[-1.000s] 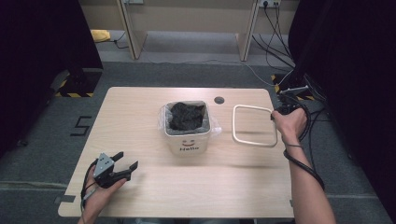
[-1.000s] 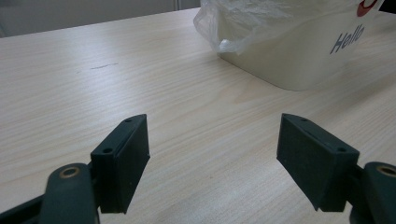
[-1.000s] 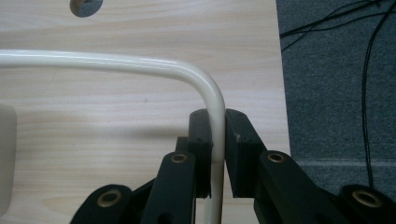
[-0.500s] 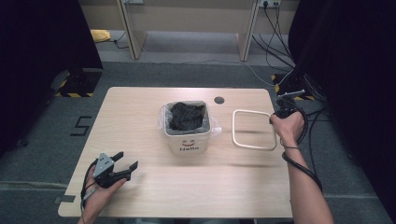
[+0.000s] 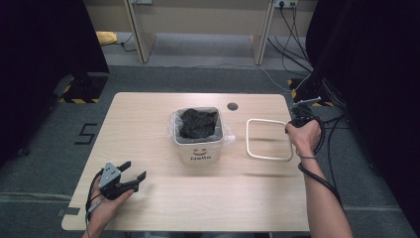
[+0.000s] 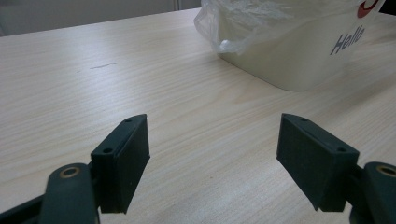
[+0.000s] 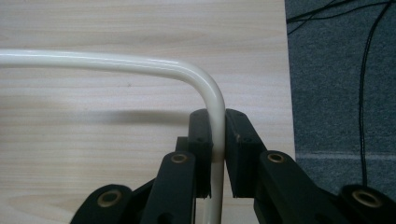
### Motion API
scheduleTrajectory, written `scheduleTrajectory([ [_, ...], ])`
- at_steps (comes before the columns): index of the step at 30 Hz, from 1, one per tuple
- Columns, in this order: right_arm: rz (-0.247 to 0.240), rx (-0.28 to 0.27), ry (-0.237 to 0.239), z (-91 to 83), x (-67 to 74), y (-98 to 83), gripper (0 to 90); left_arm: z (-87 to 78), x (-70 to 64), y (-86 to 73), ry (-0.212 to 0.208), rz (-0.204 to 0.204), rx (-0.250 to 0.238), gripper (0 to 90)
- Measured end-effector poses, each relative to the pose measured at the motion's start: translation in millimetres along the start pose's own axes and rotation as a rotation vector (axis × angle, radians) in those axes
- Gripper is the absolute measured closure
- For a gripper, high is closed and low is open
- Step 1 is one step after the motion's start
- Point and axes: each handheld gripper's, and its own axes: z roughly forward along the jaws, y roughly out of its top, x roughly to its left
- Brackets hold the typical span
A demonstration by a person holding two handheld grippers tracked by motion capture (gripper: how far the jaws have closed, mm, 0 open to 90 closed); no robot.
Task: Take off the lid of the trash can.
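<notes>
While the cream rounded-square plastic ring (image 5: 269, 139) is held above the right part of the pale wooden table (image 5: 148, 129), clamped at its right edge by the right gripper (image 7: 216, 140), the left gripper (image 5: 133, 174) is kept low at the near left with its jaws wide apart and nothing between them. A slip or twist is judged possible, since the thin, glossy rim is pinched at a single spot. The white bin lined with clear plastic (image 5: 199, 141) could be knocked or its liner snagged. What the dark contents are cannot be made out, and the ring's far side is blurred.
</notes>
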Motion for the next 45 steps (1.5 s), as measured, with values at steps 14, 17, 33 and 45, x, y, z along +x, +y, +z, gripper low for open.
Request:
scheduleTrajectory([
  [14, -0.010, 0.018, -0.006, 11.9, -0.4, -5.2, 81.6, -0.1, -0.1, 0.0, 0.000, 0.002, 0.000, 24.9],
  [17, -0.019, 0.023, -0.011, 15.4, -0.9, -7.1, 81.5, 0.0, -0.2, 0.0, 0.000, 0.003, 0.001, 25.0],
  [33, -0.021, 0.042, -0.018, 28.1, -3.6, -12.9, 81.5, 0.0, -0.3, 0.0, 0.002, 0.004, 0.000, 24.9],
  [45, -0.026, 0.049, -0.017, 31.0, -4.1, -15.4, 81.6, -0.2, -0.1, -0.1, 0.001, 0.002, -0.001, 25.0],
])
